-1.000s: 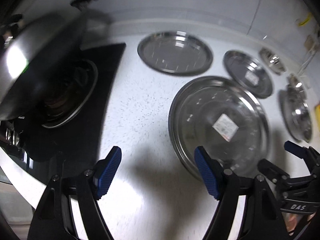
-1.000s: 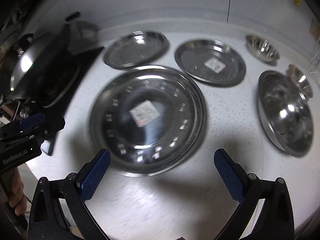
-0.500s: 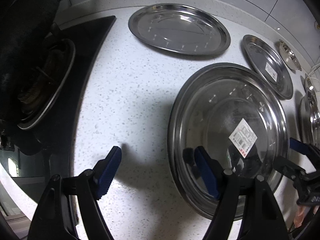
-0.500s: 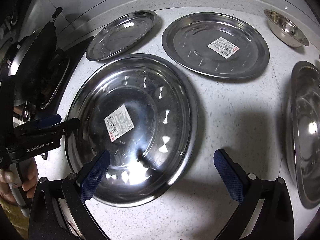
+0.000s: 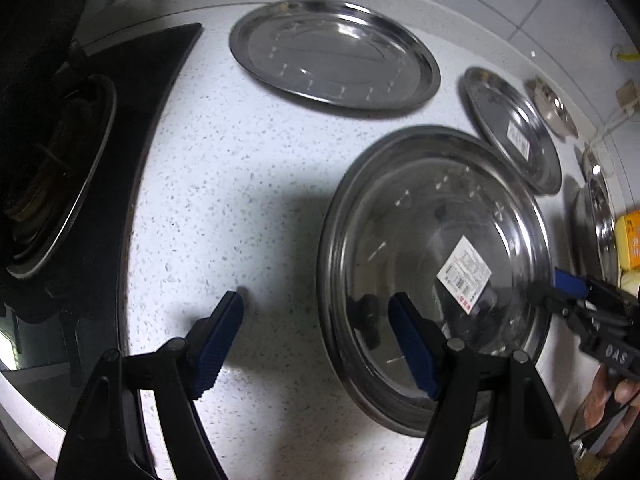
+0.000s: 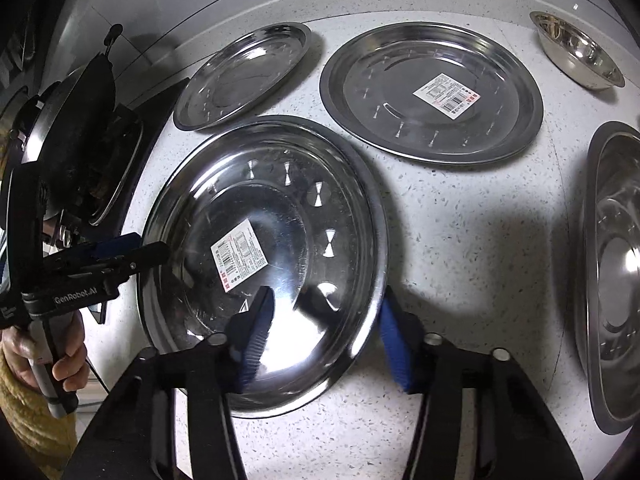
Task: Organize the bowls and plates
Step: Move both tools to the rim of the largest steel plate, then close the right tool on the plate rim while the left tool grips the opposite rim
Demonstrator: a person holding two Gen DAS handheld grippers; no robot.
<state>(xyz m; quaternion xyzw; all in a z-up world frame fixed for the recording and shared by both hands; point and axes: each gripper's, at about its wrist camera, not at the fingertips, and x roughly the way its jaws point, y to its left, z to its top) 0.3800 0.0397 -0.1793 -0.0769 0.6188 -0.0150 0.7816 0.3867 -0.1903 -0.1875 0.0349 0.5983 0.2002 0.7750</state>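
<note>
A large steel plate with a barcode sticker [image 5: 432, 240] [image 6: 280, 208] lies on the white speckled counter. My left gripper [image 5: 316, 340] is open and straddles its left rim, one finger inside the plate and one on the counter. My right gripper [image 6: 324, 340] is open but narrowed, its fingers on either side of the plate's near right rim; the rim sits between them, contact unclear. Two smaller steel plates lie behind: one plain [image 5: 332, 52] [image 6: 244, 76], one with a sticker [image 5: 516, 128] [image 6: 432, 88].
A small steel bowl [image 6: 576, 56] stands at the far right. A large steel basin [image 6: 616, 264] sits at the right edge. A black stove top with a burner and a pan [image 5: 52, 152] [image 6: 76, 140] is on the left. Yellow items [image 5: 628, 240] lie beyond the basin.
My right gripper has closed partway and moved in onto the big plate's near right rim. My left gripper has held its place at the plate's left rim, with the view shifting slightly.
</note>
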